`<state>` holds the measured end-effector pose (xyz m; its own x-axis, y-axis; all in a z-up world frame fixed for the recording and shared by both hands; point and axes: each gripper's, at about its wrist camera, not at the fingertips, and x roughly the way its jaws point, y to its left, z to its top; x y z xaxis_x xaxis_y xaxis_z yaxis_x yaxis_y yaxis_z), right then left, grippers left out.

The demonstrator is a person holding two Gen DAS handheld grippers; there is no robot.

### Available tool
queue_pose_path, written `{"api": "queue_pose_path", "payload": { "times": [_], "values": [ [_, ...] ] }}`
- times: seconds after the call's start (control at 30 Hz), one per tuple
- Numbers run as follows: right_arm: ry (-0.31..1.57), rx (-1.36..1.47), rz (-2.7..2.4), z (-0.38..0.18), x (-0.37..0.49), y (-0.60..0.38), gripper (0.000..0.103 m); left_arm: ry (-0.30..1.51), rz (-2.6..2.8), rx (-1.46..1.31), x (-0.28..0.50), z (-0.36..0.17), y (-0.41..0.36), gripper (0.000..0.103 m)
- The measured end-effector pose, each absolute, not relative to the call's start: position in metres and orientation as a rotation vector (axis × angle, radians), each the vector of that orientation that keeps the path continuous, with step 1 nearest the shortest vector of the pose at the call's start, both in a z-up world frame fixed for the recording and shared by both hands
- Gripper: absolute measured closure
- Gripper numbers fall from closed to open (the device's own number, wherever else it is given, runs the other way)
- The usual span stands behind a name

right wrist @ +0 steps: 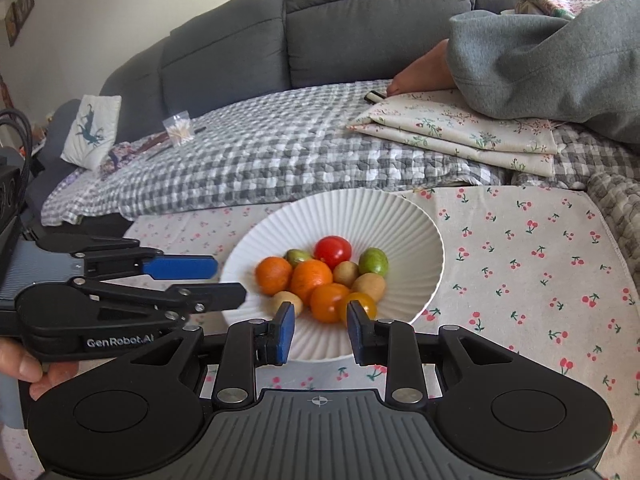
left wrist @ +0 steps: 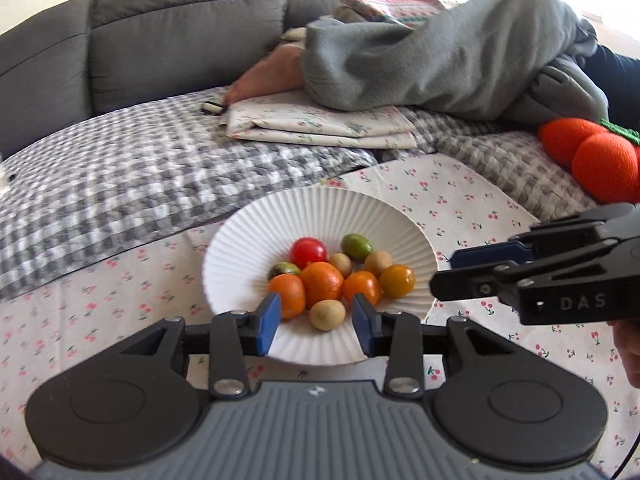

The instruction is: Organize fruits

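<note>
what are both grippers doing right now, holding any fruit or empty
Left gripper: open, holding nothing, over the near rim of the plate.
Right gripper: open, holding nothing.

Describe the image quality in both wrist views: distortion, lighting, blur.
Left wrist view: fisheye bends the grey sofa; soft daylight, blown out top right; the ribbed white plate is sharp. Right wrist view: same curvature; the orange tangerine at the pile's left looks slightly soft; dark vignette in the corners.
</note>
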<state>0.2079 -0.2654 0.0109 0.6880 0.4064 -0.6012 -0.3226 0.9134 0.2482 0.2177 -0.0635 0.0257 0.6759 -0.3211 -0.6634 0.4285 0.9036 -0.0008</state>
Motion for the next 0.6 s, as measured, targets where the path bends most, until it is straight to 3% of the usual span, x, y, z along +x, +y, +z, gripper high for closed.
{"api": "queue_pose_path", "payload": {
  "times": [0.13, 0.27, 0.47, 0.6],
  "values": [
    [0.710, 0.112, 0.418, 0.022, 0.194, -0.258, 0.069, 0.719, -0.366, 0.110, 0.202, 0.040, -0.048, 0.050],
    [0.715, 0.083, 0.430, 0.036, 0.175, -0.246, 0.051, 0.731, -0.313, 0.120, 0.185, 0.051, -0.039, 0.040],
    [0.696, 0.066, 0.437, 0.058, 0.142, -0.234, 0.031, 0.715, -0.313, 0.104, 0.153, 0.070, -0.024, 0.026],
    [0.695, 0.018, 0.386, 0.064, 0.121, -0.226, 0.021, 0.714, -0.296, 0.098, 0.138, 0.077, -0.016, 0.022]
  ]
}}
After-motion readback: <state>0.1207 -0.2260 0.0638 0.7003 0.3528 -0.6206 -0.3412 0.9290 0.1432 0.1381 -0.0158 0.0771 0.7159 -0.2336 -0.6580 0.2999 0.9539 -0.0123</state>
